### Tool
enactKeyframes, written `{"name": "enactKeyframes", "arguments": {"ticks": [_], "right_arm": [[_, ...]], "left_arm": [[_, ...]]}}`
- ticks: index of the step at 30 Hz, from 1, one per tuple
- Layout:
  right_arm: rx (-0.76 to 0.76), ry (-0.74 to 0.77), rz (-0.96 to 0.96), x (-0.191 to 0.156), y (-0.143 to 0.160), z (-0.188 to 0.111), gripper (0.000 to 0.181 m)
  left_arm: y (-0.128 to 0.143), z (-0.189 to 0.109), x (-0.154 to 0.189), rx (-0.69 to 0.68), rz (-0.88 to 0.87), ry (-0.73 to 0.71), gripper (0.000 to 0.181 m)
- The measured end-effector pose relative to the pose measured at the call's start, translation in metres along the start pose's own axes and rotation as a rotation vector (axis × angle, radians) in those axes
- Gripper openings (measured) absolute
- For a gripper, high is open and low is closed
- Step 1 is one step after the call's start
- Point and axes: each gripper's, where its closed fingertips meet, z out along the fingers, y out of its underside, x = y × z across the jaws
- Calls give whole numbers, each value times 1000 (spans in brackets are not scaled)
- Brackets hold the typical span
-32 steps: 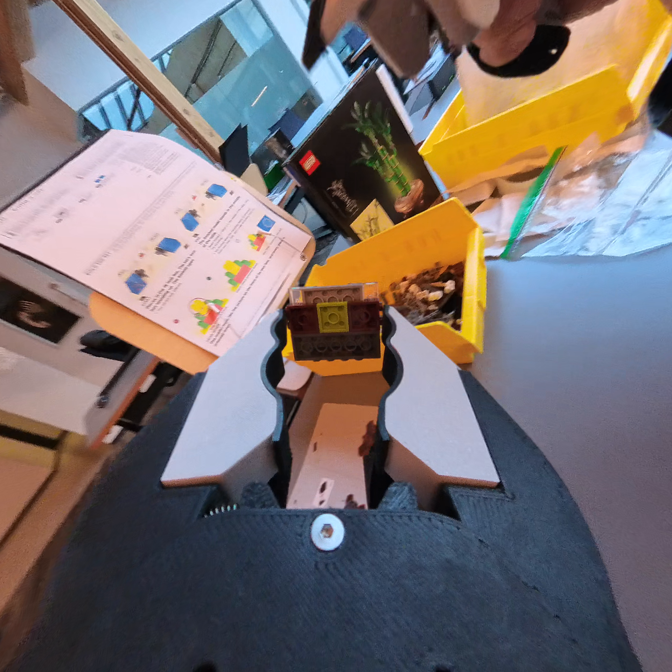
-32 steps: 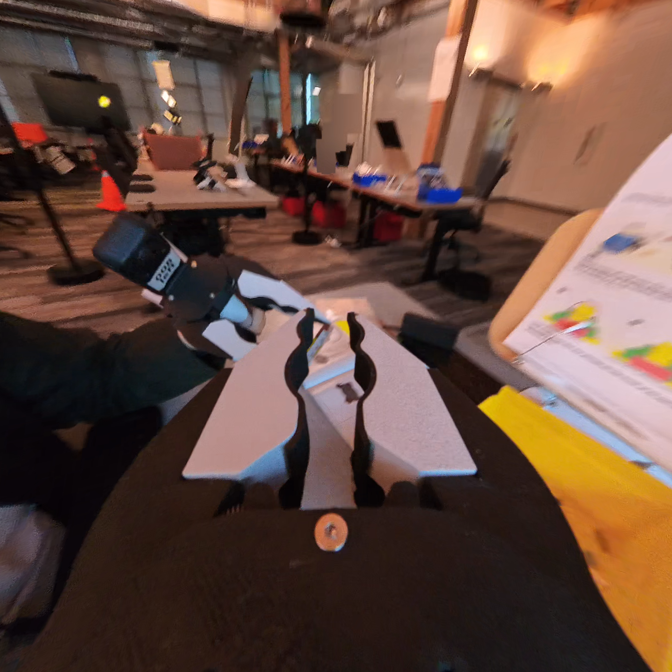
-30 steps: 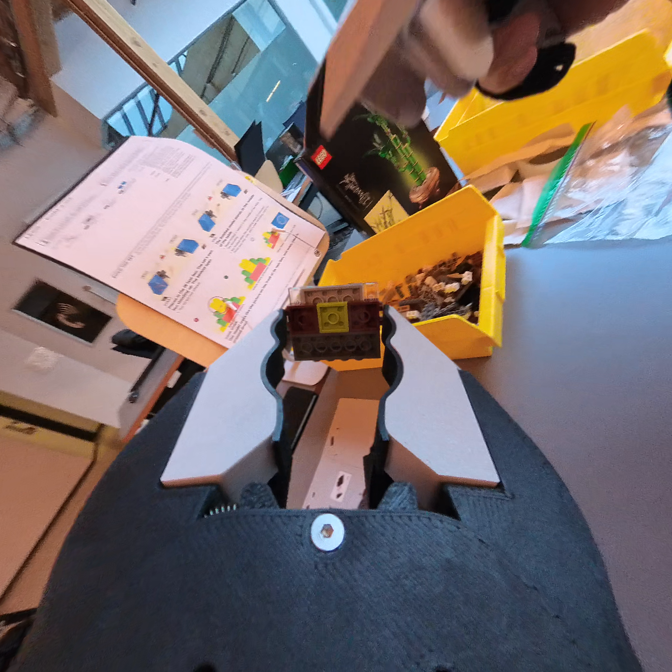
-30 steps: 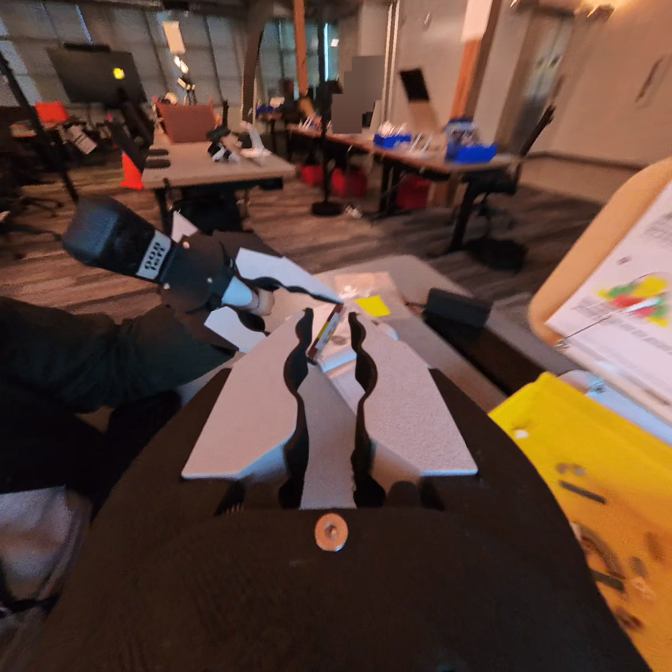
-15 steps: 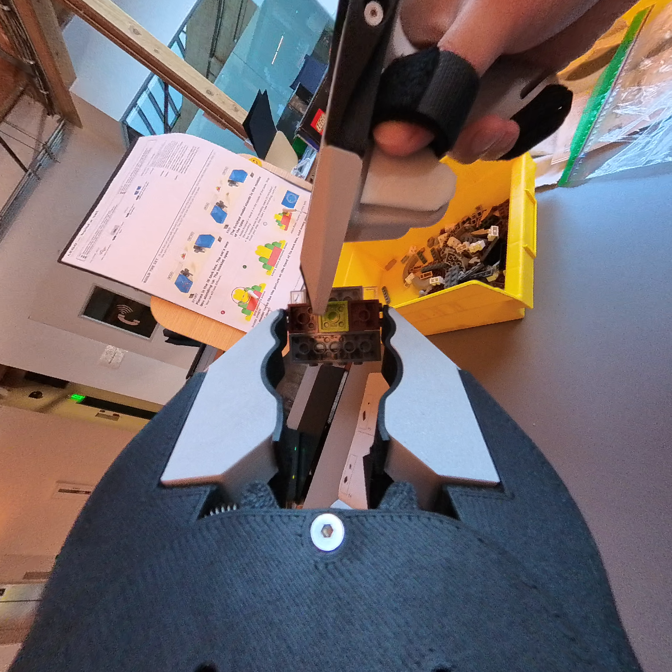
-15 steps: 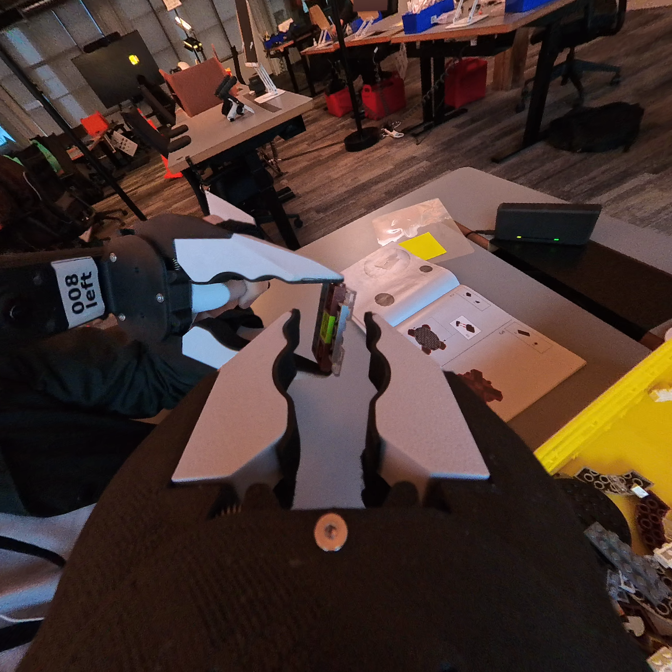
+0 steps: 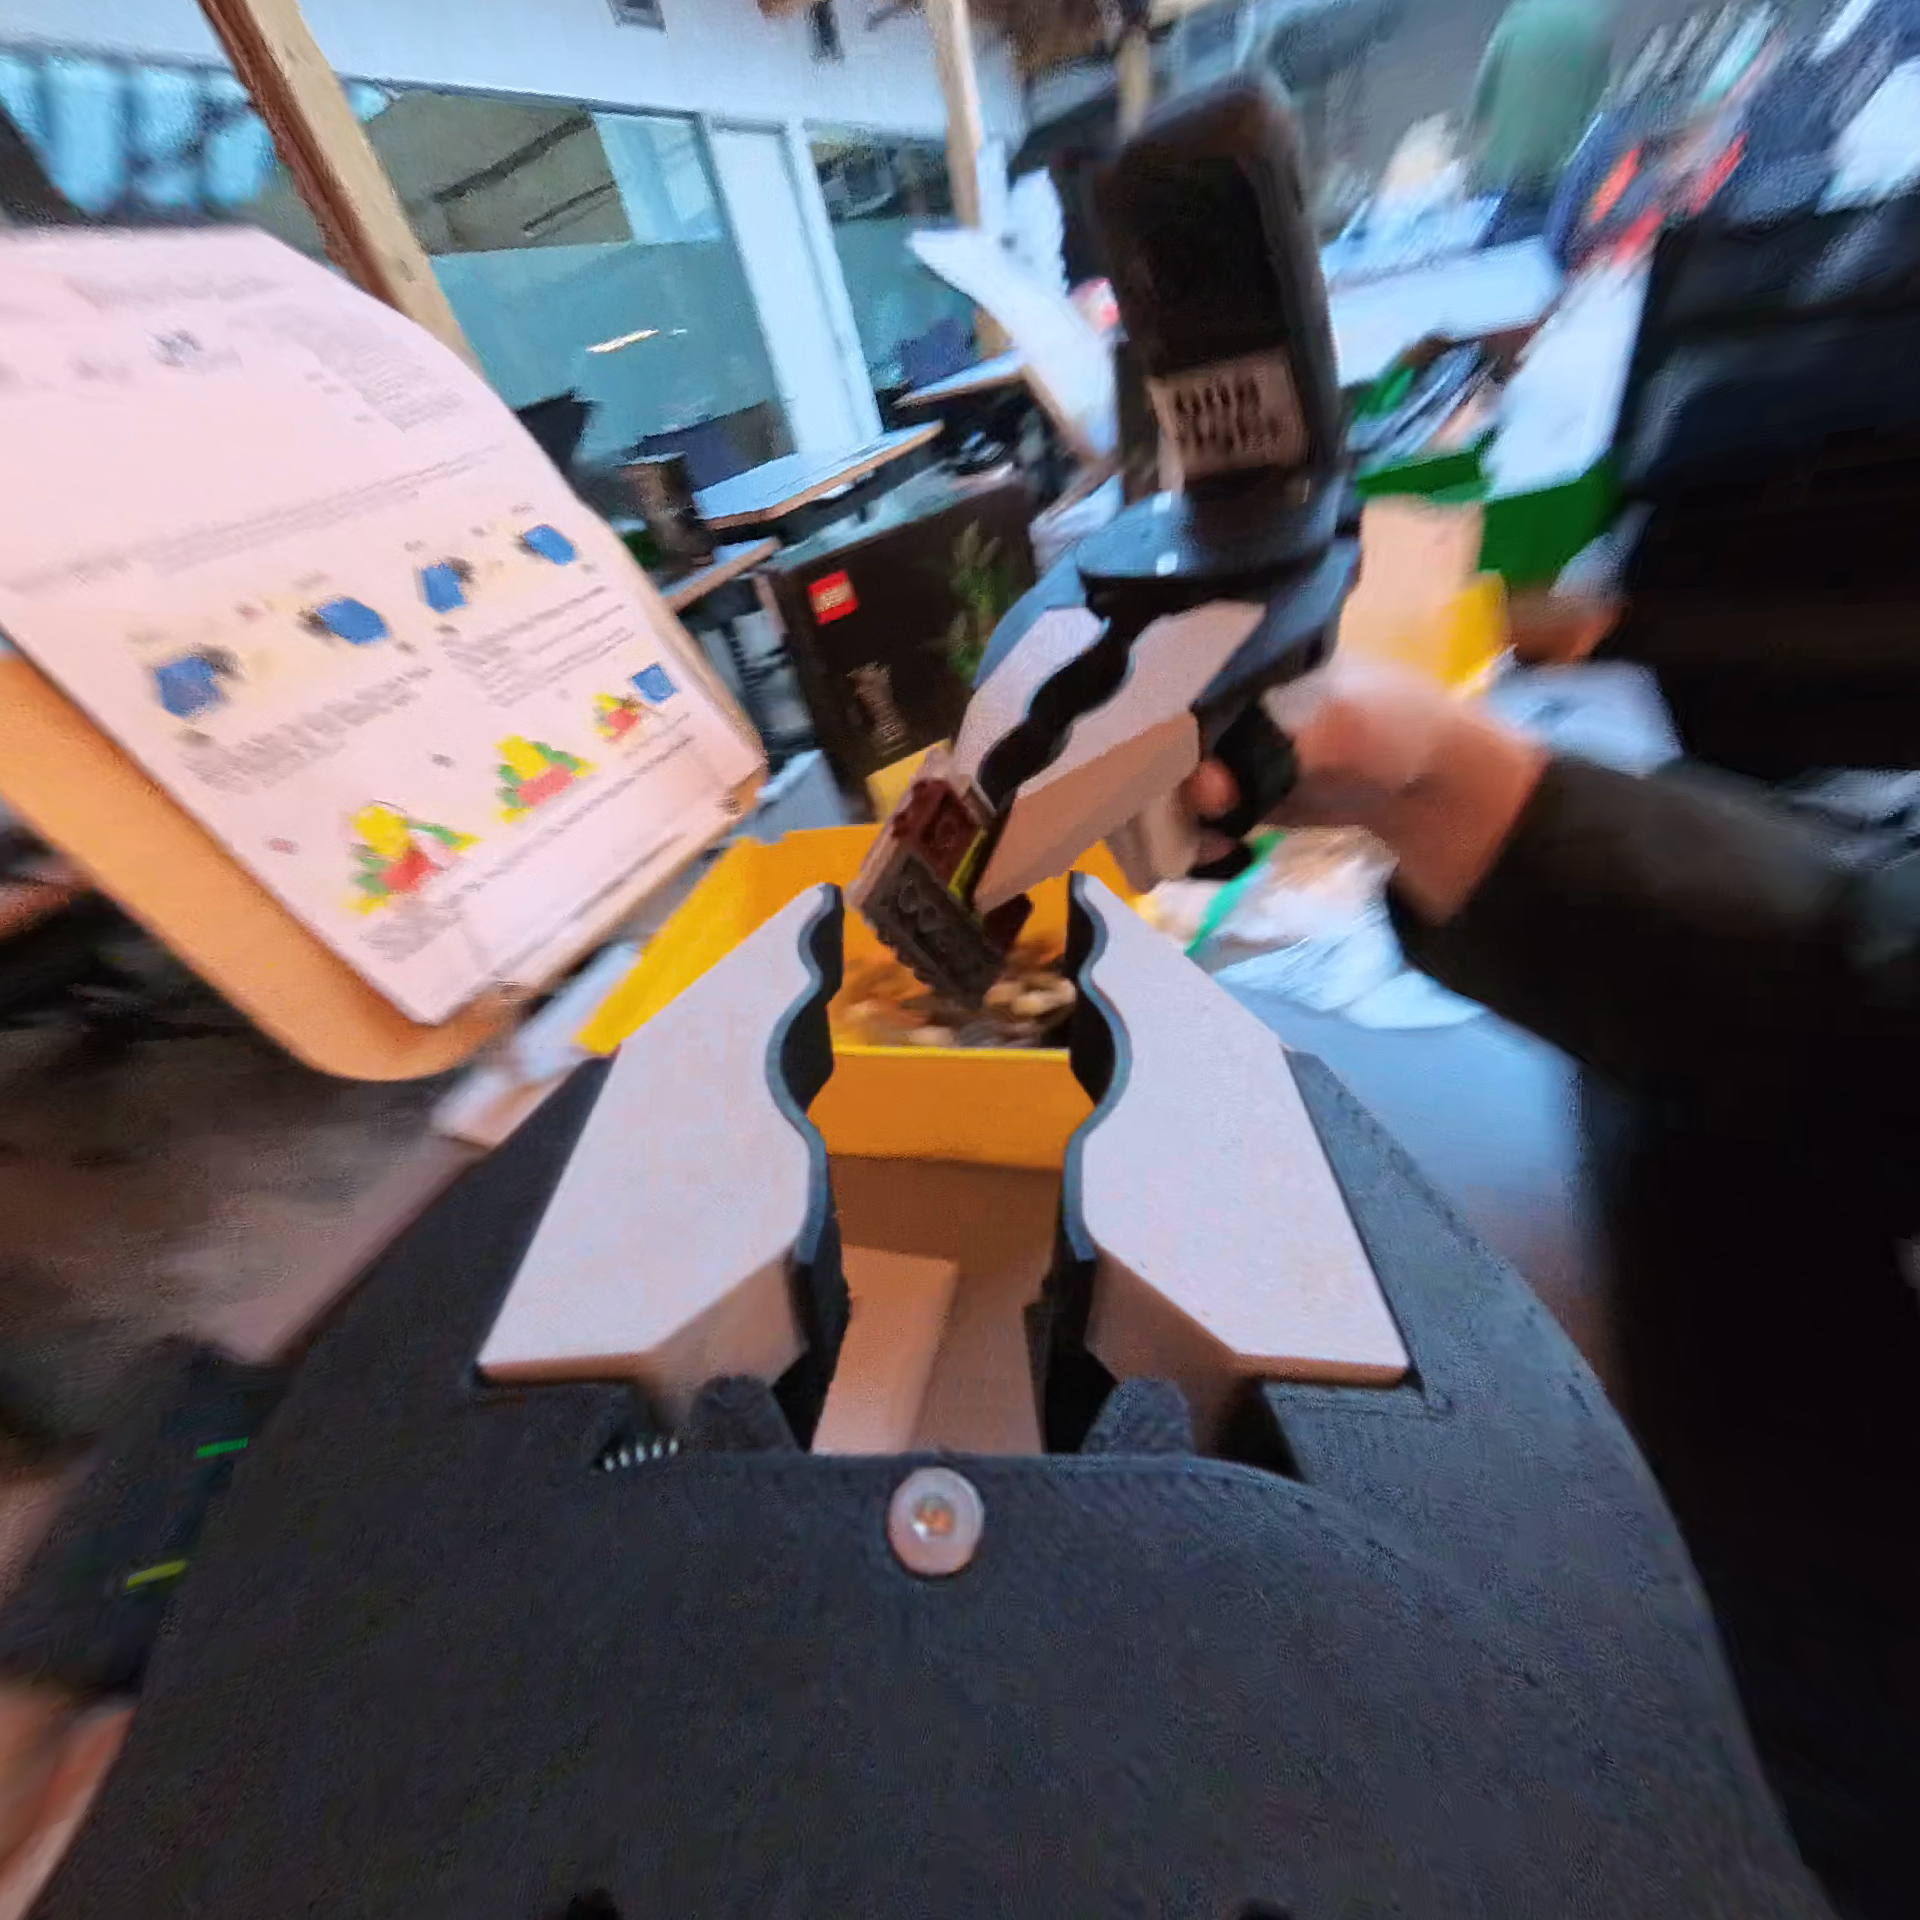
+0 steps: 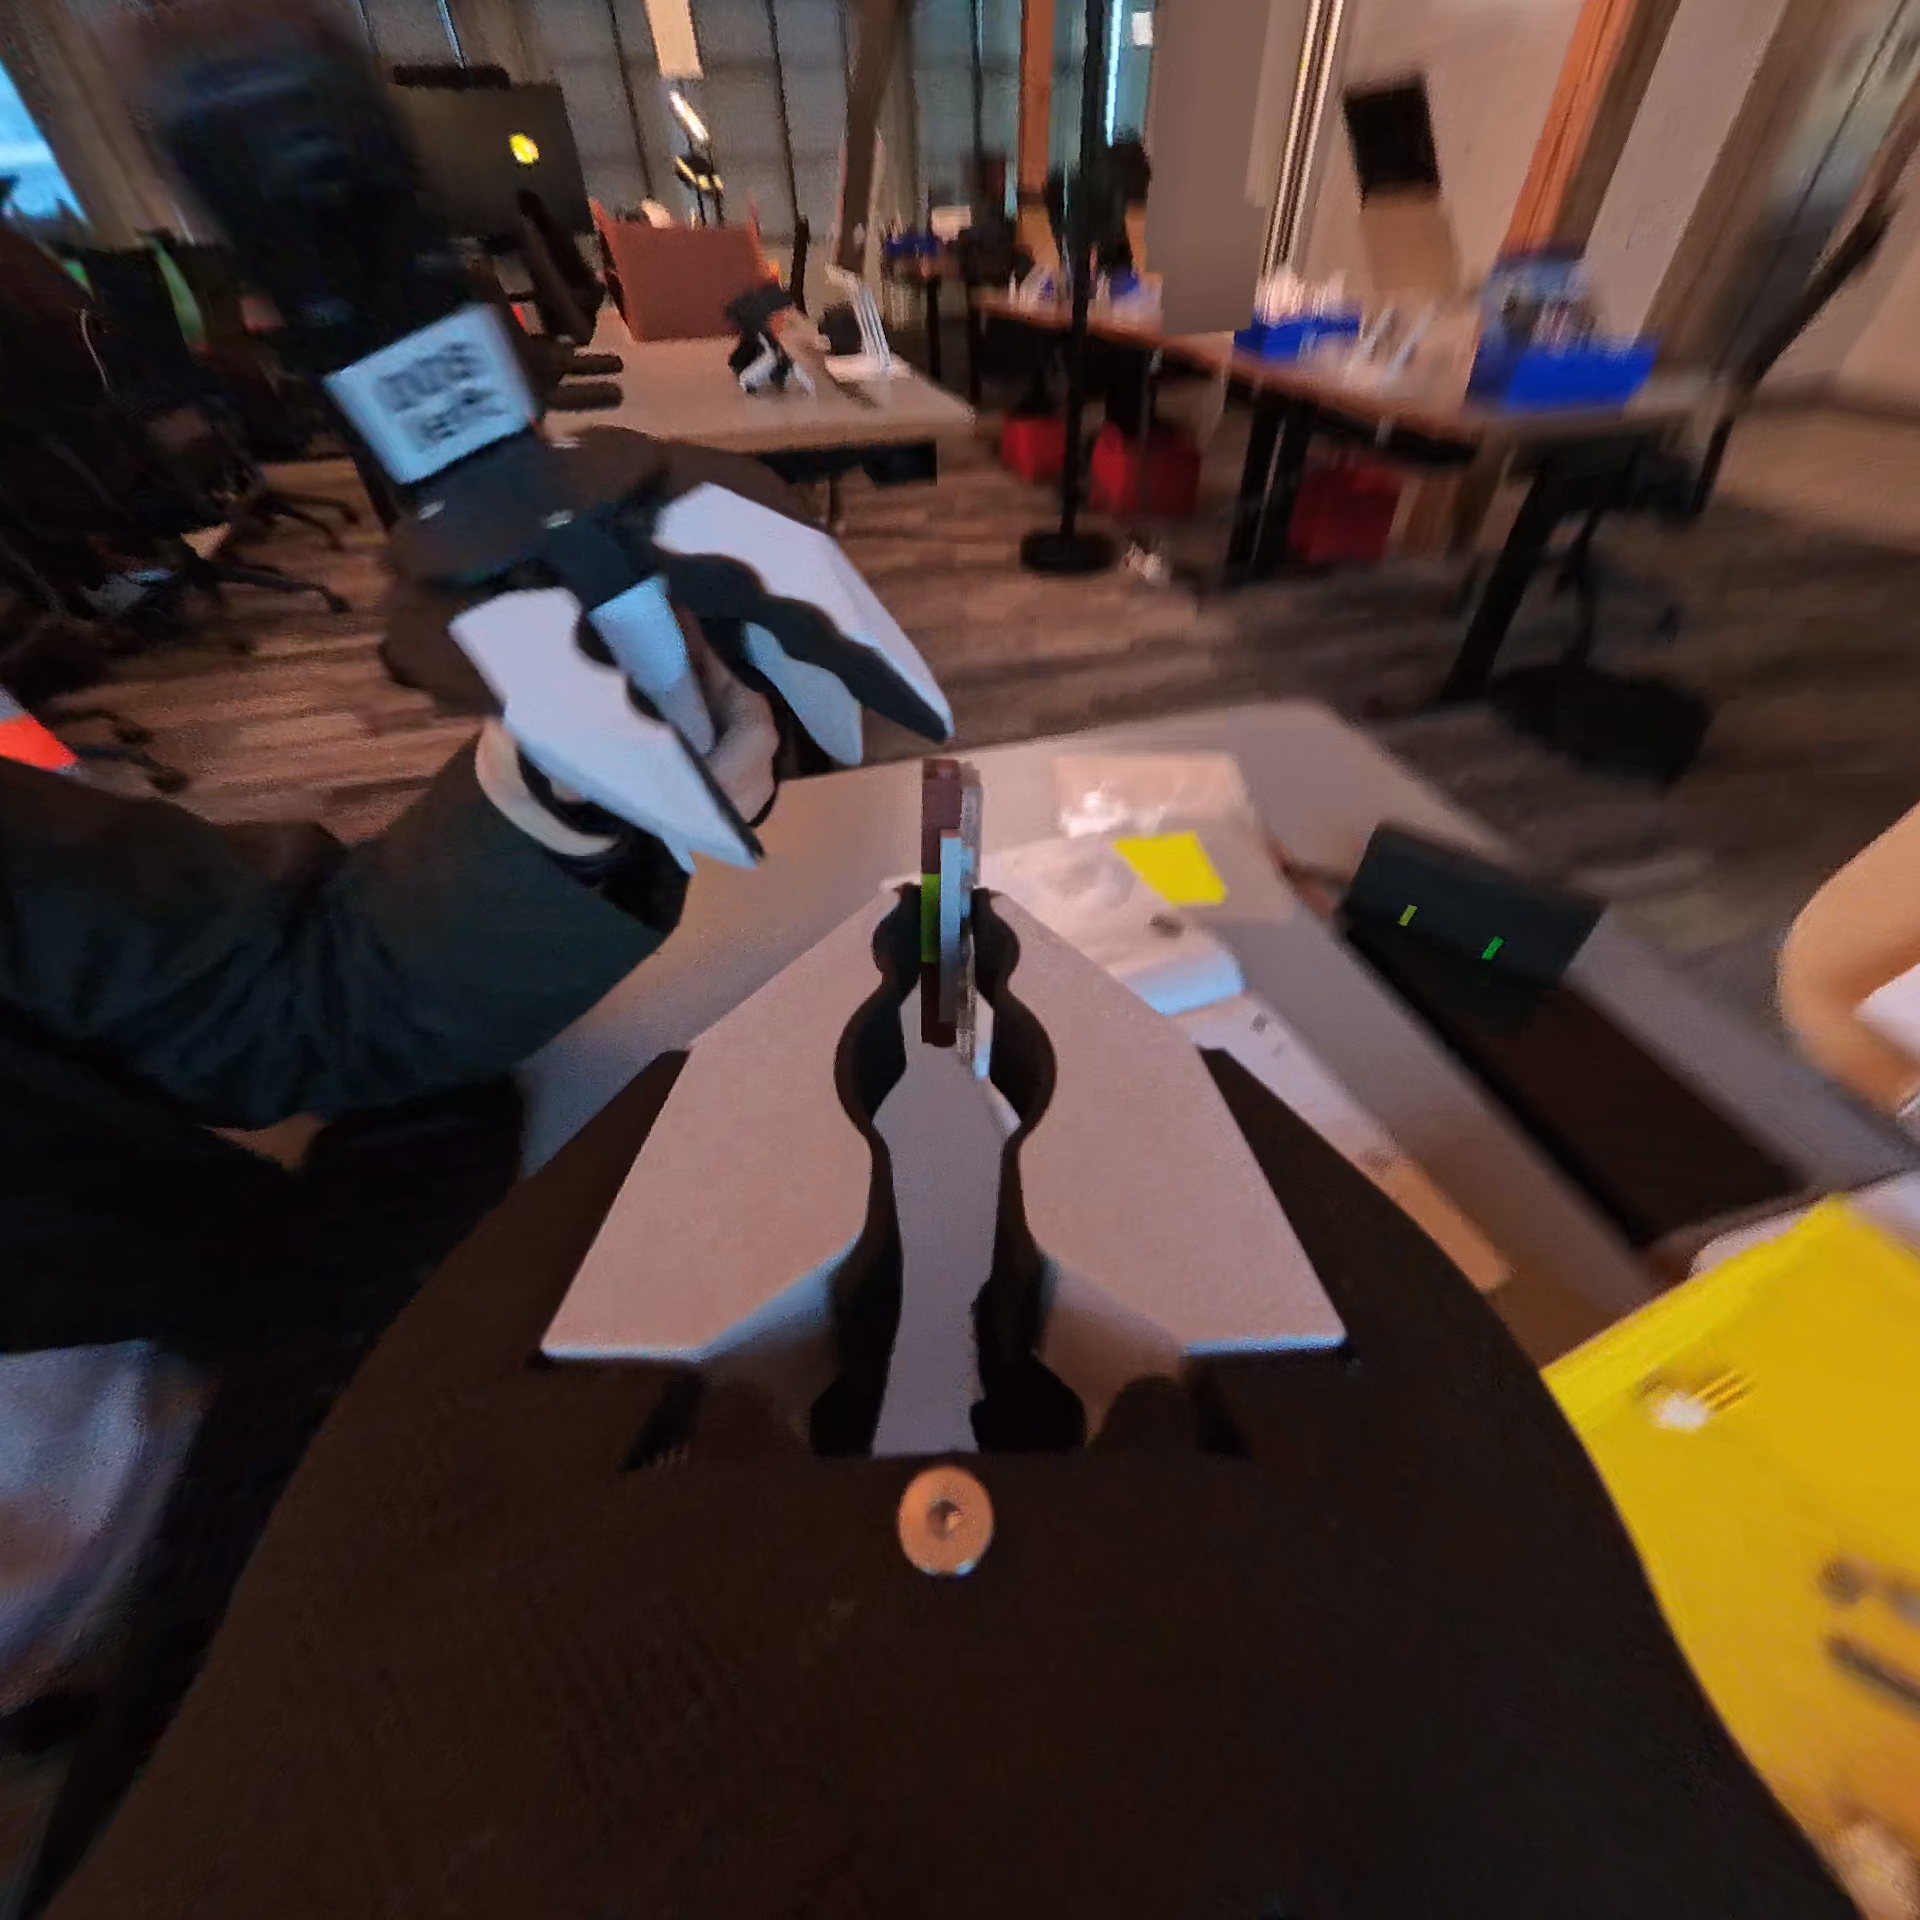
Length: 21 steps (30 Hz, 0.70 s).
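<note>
A small brick assembly [image 8: 943, 821] of dark brown, dark grey, lime and clear plates is clamped edge-on between the fingertips of my right gripper [image 8: 948, 909]. In the left wrist view the same assembly [image 7: 920, 899] hangs tilted from the right gripper [image 7: 971, 852], just above and between my own fingertips. My left gripper [image 7: 948, 930] is open and empty, its jaws standing wide apart. In the right wrist view the left gripper [image 8: 831, 790] is open, up and left of the assembly and apart from it.
A yellow bin [image 7: 935, 1112] of loose bricks sits right ahead of the left gripper and shows at the lower right of the right wrist view [image 8: 1766, 1455]. An instruction sheet [image 7: 312, 623] on a board stands left. A dark box [image 7: 894, 644] stands behind. A booklet [image 8: 1164, 956] and black device [image 8: 1465, 935] lie on the grey table. Only a small space, under 4 cm, lies between the two pairs of fingers.
The brick assembly has passed from my left gripper to my right one. The right gripper closed on it; the left opened and drew back.
</note>
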Motion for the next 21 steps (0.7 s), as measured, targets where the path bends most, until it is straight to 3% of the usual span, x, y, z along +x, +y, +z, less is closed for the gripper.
{"name": "enactKeyframes", "arguments": {"ticks": [4, 6, 10, 13, 21], "right_arm": [[112, 26, -379, -22, -21, -8, 8], [166, 49, -564, -32, -27, -11, 8], [310, 116, -933, -53, -40, -19, 7], [326, 112, -990, -60, -40, -18, 7], [345, 139, -1080, -64, -40, -18, 8]], "left_arm": [[-23, -21, 12, 146, -428, 348, 46], [-25, -24, 12, 167, -544, 445, 46], [-27, -27, 25, 163, -691, 638, 69], [-27, -23, 33, 158, -747, 707, 74], [-34, -20, 35, 247, -722, 728, 52]]}}
